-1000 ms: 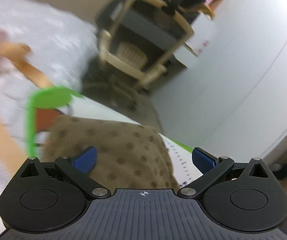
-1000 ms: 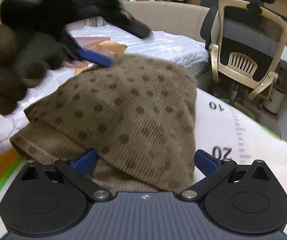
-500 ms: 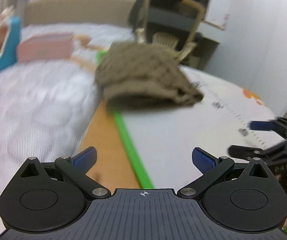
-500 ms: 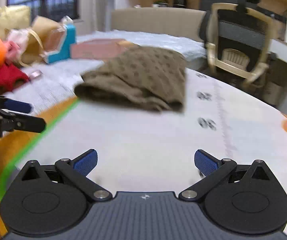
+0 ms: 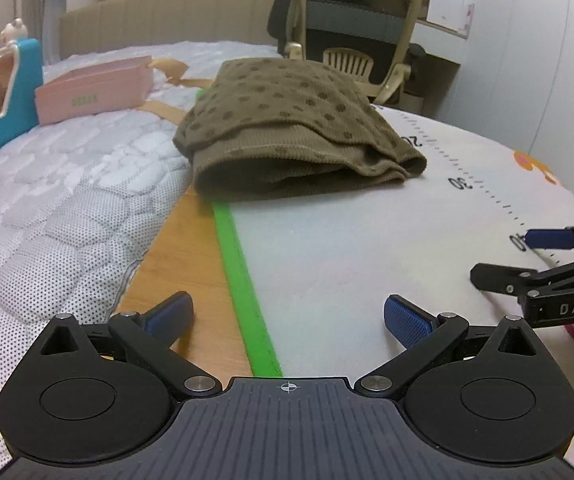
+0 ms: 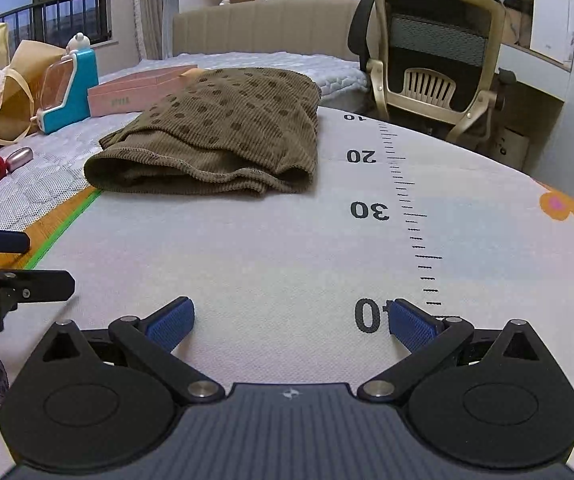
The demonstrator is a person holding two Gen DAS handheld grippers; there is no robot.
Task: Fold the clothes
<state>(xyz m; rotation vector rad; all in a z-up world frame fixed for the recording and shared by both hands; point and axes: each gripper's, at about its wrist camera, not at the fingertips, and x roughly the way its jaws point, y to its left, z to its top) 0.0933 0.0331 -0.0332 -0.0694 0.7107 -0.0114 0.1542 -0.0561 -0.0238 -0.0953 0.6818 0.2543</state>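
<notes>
A brown dotted corduroy garment (image 5: 287,128) (image 6: 223,136) lies folded in a thick stack at the far end of the white measuring mat (image 5: 367,240) (image 6: 287,248). My left gripper (image 5: 287,316) hovers open and empty over the mat's green edge, well short of the garment. My right gripper (image 6: 291,320) is open and empty too, low over the mat beside the printed ruler. Each gripper shows at the edge of the other's view: the right gripper (image 5: 543,256), the left gripper (image 6: 3,260).
The mat lies on a white quilted mattress (image 5: 55,200). A pink box (image 5: 91,92), a blue and white toy (image 5: 3,92) and a paper bag (image 6: 15,88) sit to the left. An office chair (image 6: 431,60) stands beyond the bed.
Both grippers have pulled back from the garment, which they were right over a second ago. The garment now lies folded far ahead. Both sets of jaws stayed open.
</notes>
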